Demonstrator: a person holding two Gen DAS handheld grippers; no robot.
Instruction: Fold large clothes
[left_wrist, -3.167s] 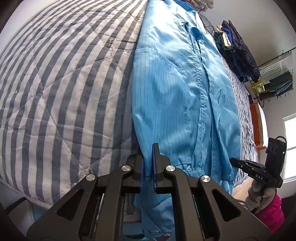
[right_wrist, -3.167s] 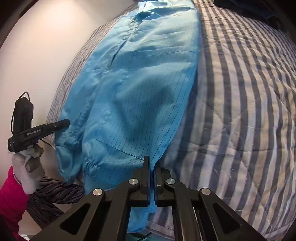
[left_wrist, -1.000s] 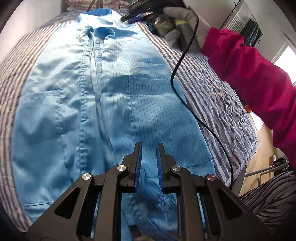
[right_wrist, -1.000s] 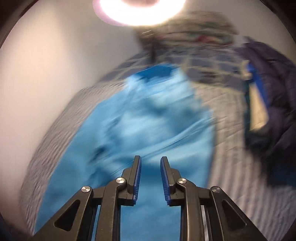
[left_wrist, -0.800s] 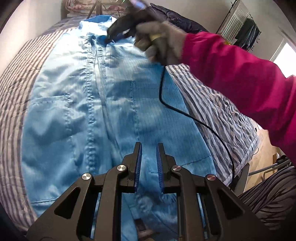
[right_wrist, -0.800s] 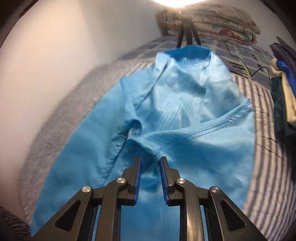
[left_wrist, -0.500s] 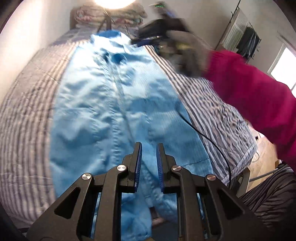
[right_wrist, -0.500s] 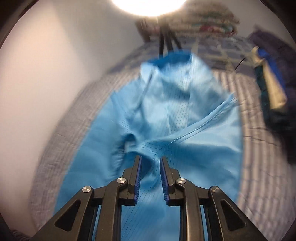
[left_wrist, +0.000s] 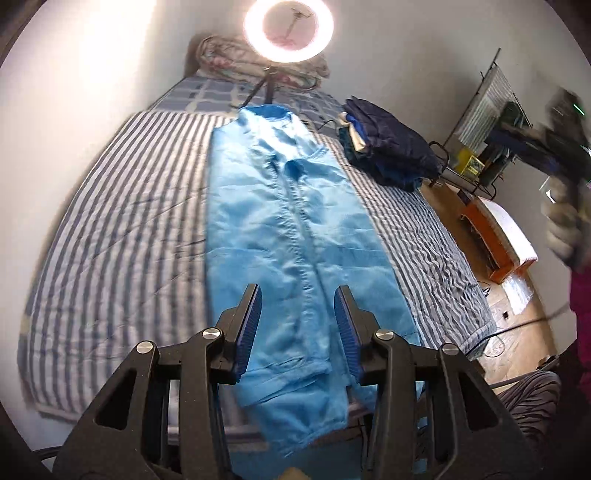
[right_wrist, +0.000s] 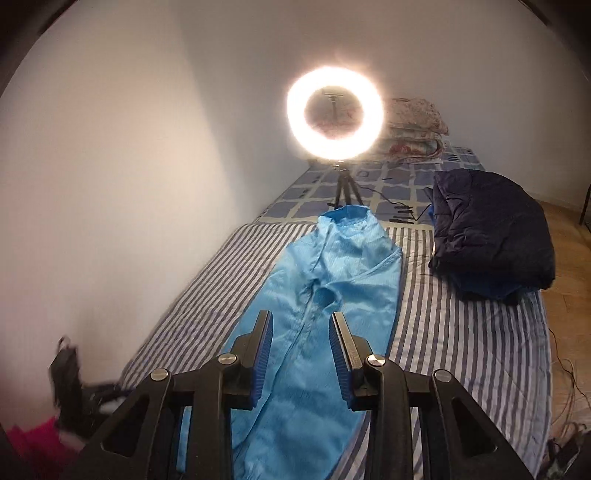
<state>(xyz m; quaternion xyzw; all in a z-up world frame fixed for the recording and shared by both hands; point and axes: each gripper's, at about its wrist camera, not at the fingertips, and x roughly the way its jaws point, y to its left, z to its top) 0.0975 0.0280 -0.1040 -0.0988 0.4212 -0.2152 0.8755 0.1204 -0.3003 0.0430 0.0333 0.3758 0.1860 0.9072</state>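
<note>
Blue coverall (left_wrist: 295, 229): light blue, thin dark pinstripes, laid lengthwise down the middle of the bed (left_wrist: 122, 236), front up, collar at the far end; both sleeves are folded in over the body, and the foot end hangs over the bed's near edge.

Bed: blue-and-white striped quilt, with a checked blue sheet at the far end.

Left gripper (left_wrist: 298, 325): above the garment's lower part, jaws spread after just opening, nothing between the blue pads, clear of the cloth.

Right gripper (right_wrist: 300, 354): above the coverall, jaws likewise parted after just opening, empty. In the left wrist view it shows blurred at the right edge, carried by a gloved hand (left_wrist: 565, 229) with a magenta sleeve.

Ring light (right_wrist: 335, 117): lit, on a small tripod standing on the bed just beyond the collar.

Dark navy padded jacket (right_wrist: 491, 232): folded, on the bed's right side, apart from the coverall.

Folded floral bedding (right_wrist: 413, 129): stacked against the far wall.
</note>
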